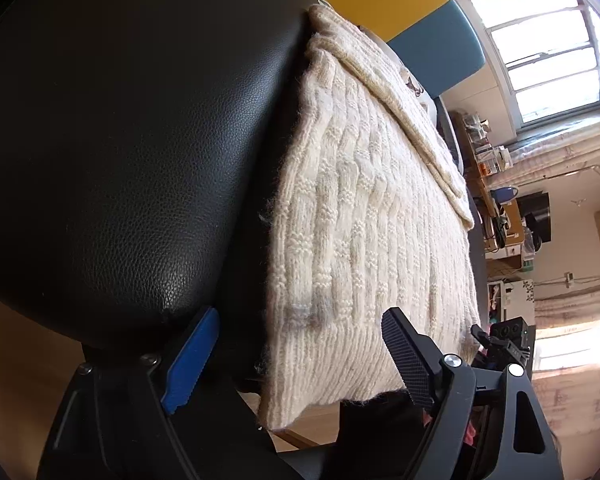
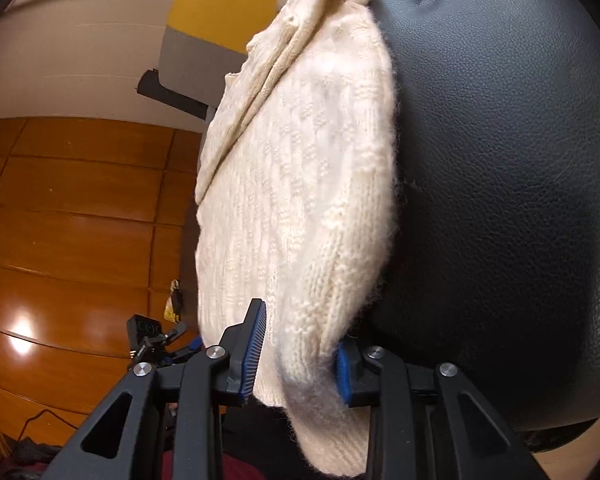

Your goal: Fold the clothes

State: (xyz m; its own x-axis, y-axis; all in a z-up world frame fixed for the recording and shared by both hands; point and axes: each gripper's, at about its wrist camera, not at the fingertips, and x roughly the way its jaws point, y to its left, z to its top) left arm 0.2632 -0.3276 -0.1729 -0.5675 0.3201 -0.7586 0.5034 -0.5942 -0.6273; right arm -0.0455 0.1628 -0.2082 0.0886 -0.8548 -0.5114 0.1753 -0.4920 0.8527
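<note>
A cream knitted sweater lies folded on a black leather seat, its edge hanging over the seat's rim. My left gripper is open, its fingers spread to either side of the sweater's near edge without pinching it. In the right wrist view the same sweater rests against the black seat. My right gripper has its blue pads closed on the sweater's near edge. The left gripper also shows low at the left of that view.
A yellow and blue chair back stands behind the sweater. A cluttered desk and a bright window are at the right. Wooden wardrobe doors fill the left of the right wrist view.
</note>
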